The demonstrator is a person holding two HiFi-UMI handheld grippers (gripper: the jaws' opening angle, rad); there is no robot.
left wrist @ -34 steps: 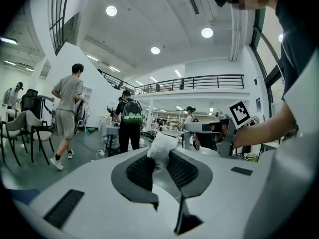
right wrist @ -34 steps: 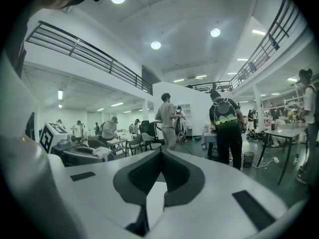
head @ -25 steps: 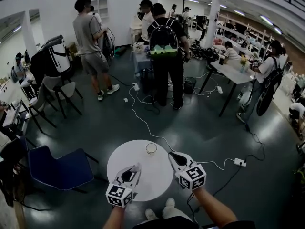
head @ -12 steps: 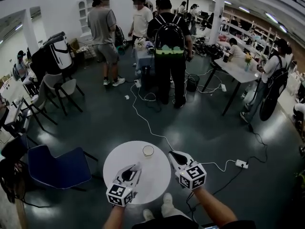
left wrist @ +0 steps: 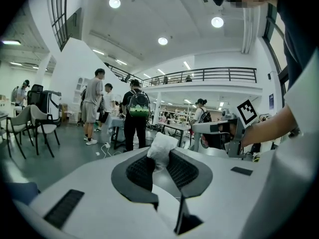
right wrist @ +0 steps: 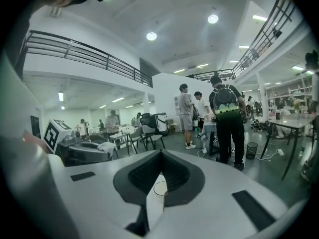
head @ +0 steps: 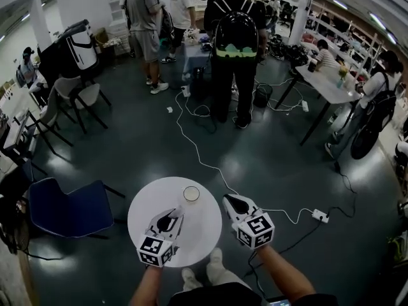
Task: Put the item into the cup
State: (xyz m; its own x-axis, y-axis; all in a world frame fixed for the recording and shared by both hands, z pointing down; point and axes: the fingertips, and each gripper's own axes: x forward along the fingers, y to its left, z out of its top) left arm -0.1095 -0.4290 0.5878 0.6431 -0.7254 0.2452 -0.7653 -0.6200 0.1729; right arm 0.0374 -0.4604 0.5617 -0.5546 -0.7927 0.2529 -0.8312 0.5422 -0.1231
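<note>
White wad (left wrist: 160, 146) clamped between left tongs (head: 178, 211).

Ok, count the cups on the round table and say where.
1: the cup stands near the table's far edge, just ahead of the left tool. That tool might hide another.

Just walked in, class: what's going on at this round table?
A person holds a gripper in each hand at a small round white table. The left gripper pinches a crumpled white wad, just short of the cup on the table. The right gripper is shut and empty, beside the cup. The wad is not yet in.
</note>
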